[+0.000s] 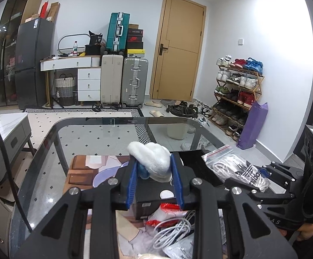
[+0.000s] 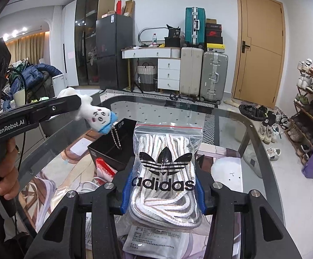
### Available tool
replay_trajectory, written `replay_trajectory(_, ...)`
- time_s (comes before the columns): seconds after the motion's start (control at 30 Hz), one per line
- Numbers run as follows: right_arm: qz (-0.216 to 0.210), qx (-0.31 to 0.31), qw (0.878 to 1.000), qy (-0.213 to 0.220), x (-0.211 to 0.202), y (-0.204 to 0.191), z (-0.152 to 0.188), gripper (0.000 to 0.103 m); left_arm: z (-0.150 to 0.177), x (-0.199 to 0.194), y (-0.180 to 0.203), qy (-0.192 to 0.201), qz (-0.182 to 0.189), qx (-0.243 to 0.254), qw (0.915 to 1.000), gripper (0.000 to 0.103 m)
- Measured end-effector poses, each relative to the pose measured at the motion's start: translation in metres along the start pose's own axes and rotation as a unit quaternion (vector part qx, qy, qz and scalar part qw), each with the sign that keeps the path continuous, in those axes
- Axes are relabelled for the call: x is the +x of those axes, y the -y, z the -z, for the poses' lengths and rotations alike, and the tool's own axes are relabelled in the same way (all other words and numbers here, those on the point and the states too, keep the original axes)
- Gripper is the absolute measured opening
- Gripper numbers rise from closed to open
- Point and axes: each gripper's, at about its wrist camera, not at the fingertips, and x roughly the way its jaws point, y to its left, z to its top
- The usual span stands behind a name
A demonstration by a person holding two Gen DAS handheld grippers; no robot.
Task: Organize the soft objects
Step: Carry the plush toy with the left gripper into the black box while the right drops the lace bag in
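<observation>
The left gripper [image 1: 154, 172] has its jaws clamped on a white plush toy [image 1: 151, 160] with a blue patch, held up above the tabletop [image 1: 104, 133]. In the right wrist view that toy [image 2: 96, 116] shows a stitched face and a bead chain [image 2: 116, 139] that hangs down over an open black box [image 2: 111, 151]. The right gripper [image 2: 163, 185] has its jaws clamped on a clear zip bag [image 2: 167, 168] printed with the adidas logo and packed with white striped laces, lifted clear of the glass.

Below the 2 grippers, on a printed mat [image 1: 87, 168], lie a red-and-white packet [image 1: 167, 213], a coil of white cable [image 1: 173, 228] and a folded paper sheet [image 2: 154, 239]. The black box stands just beyond these, with a white dome-shaped object [image 2: 227, 168] to its right.

Past the glass tabletop stand 3 suitcases [image 1: 124, 79], a white dresser [image 1: 79, 73], a dark fridge [image 1: 31, 60], a wooden door [image 1: 178, 47] and a loaded shoe rack [image 1: 236, 92].
</observation>
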Motion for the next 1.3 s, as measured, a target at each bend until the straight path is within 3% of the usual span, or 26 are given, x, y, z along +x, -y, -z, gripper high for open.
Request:
replay_trajectory(0.57,-0.016,-0.015,0.998,-0.051,0.057,0.005,-0.016,0.047,0.009,0.058,0.004,-0.046,-0.006,0.010,0.9989,0.028)
replay_trajectory(1.07,-0.019,-0.025,0.996,-0.078,0.090,0.005,-0.024,0.047,0.019,0.077,0.005,-0.078,-0.020,0.030,0.9963,0.029)
replay_trajectory(1.23,-0.022,-0.032,0.996,-0.080,0.093,0.003,-0.024,0.053,0.017,0.073,0.001,-0.081,-0.020,0.020,0.9963,0.037)
replay_trajectory(1.3,-0.015,-0.039,0.997,-0.067,0.086,0.001,-0.023,0.070,0.016,0.068,0.001,-0.078,-0.020,0.019,0.9965,0.045)
